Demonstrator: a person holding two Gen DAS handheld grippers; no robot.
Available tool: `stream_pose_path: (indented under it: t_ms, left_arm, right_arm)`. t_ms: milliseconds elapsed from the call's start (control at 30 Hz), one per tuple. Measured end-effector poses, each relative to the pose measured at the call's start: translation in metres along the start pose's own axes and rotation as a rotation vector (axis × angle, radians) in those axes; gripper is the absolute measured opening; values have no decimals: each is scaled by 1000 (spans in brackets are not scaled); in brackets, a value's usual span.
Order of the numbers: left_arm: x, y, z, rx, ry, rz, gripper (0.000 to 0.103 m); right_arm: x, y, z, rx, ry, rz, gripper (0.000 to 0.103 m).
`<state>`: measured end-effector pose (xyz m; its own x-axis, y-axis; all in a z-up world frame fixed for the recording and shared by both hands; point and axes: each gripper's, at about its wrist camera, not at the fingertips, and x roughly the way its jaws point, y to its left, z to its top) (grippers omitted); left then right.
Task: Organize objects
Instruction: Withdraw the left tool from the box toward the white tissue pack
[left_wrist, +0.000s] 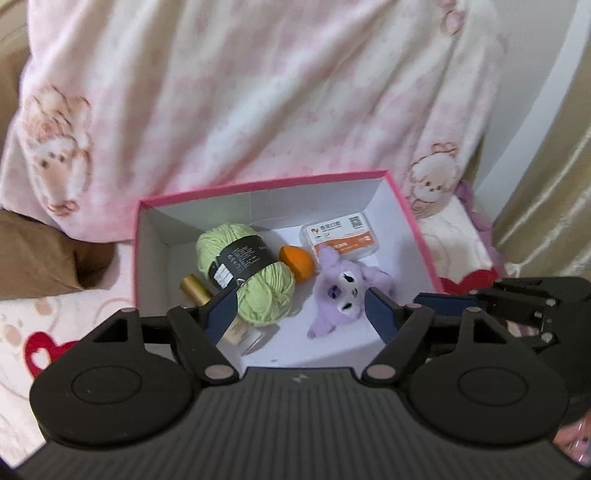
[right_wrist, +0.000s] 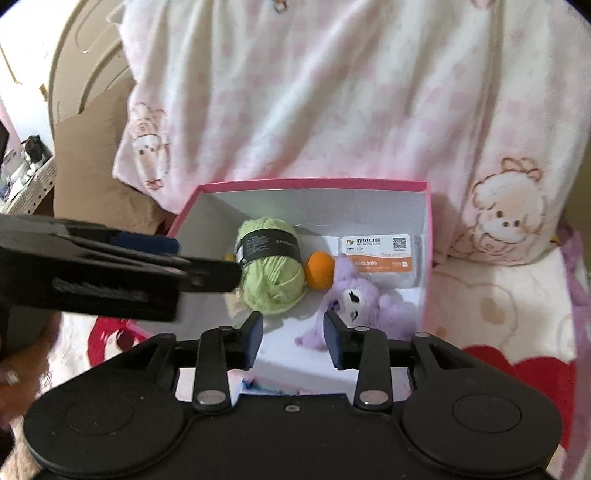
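I look down through both wrist cameras at a pink box (left_wrist: 402, 206) with white inner walls, which sits on a bed blanket (left_wrist: 258, 92) printed with pale pink squares and cartoon lambs.

My left claw (left_wrist: 301, 308) is released: its 2 blue pads stand wide apart above the near part of the box and nothing is between them. Just ahead of its left pad lies the green yarn ball (left_wrist: 245, 271) with a black paper band. Left of the yarn, near that same pad, a gold cap (left_wrist: 194, 290) shows, and a pale bottle seems to lie under the pad, but it is too hidden for me to be sure. Ahead of the claw, between the yarn and the toy, sits a small orange object (left_wrist: 297, 262). The purple plush toy (left_wrist: 345, 295) lies just ahead of the right pad, face up. Further ahead, at the far right of the box, lies a clear case with an orange and white label (left_wrist: 341, 238), and the plush's ear touches it.

My right claw (right_wrist: 293, 338) is also released, its pads apart and empty, above the near edge of the box. The plush (right_wrist: 354, 299) is just ahead of its right pad, the yarn (right_wrist: 271, 275) ahead of its left pad. The other claw crosses the left side of this view.
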<state>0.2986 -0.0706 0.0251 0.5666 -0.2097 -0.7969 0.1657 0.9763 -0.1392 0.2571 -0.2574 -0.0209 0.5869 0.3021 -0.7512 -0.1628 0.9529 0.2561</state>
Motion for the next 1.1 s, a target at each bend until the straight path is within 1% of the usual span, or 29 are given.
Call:
stream_pose_path:
  t_ms: [67, 133, 167, 233, 267, 333, 367, 467, 567, 633, 700, 733, 767, 800, 833, 867, 1000, 1100]
  left_arm:
    - [-26, -2, -3, 27, -16, 6, 79]
    - [-46, -2, -6, 32, -34, 14, 81]
    - [-58, -1, -9, 18, -43, 12, 85]
    - [-75, 4, -14, -18, -56, -13, 90]
    - [-85, 7, -17, -39, -59, -21, 91]
    - [-100, 9, -23, -48, -64, -16, 91]
    - [-108, 10, -27, -46, -69, -13, 93]
    - [-126, 10, -40, -37, -65, -11, 96]
    - [-141, 8, -56, -23, -45, -8, 97]
    - [-147, 5, -66, -18, -9, 12, 98]
    - [-148, 0, -75, 21, 63, 33, 98]
    - [-147, -3, -80, 44, 96, 45, 98]
    - [-147, -5, -85, 54, 113, 52, 98]
    - [-149, -6, -91, 59, 116, 56, 98]
    - [-150, -7, -96, 63, 113, 62, 98]
    - [-152, -9, -102, 63, 106, 63, 98]
    - [-153, -9, -120, 44, 96, 29, 98]
    - [-145, -11, -132, 60, 136, 13, 98]
  right_arm:
    - [-19, 7, -2, -20, 2, -11, 46]
    - [-34, 11, -3, -33, -1, -13, 49]
    - [-45, 14, -4, -50, -6, -8, 53]
    - [-61, 19, -6, -97, -19, -5, 56]
    - [-70, 21, -7, -109, -25, 0, 58]
    - [-84, 24, -11, -121, -34, 19, 60]
    - [-92, 25, -13, -125, -38, 31, 62]
    - [-106, 34, -22, -153, -31, 47, 66]
    - [-117, 44, -33, -188, -12, 35, 68]
    - [-124, 50, -42, -206, 9, 28, 69]
    - [-129, 56, -50, -220, 24, 26, 71]
    - [-131, 58, -53, -221, 29, 29, 72]
    - [-134, 60, -57, -222, 35, 39, 77]
    - [-137, 61, -61, -218, 44, 55, 80]
    - [-139, 61, -65, -212, 53, 72, 87]
    - [-142, 62, -70, -207, 56, 87, 89]
    - [-147, 68, -84, -225, 68, 84, 90]
    - [-144, 71, -95, -237, 78, 72, 91]
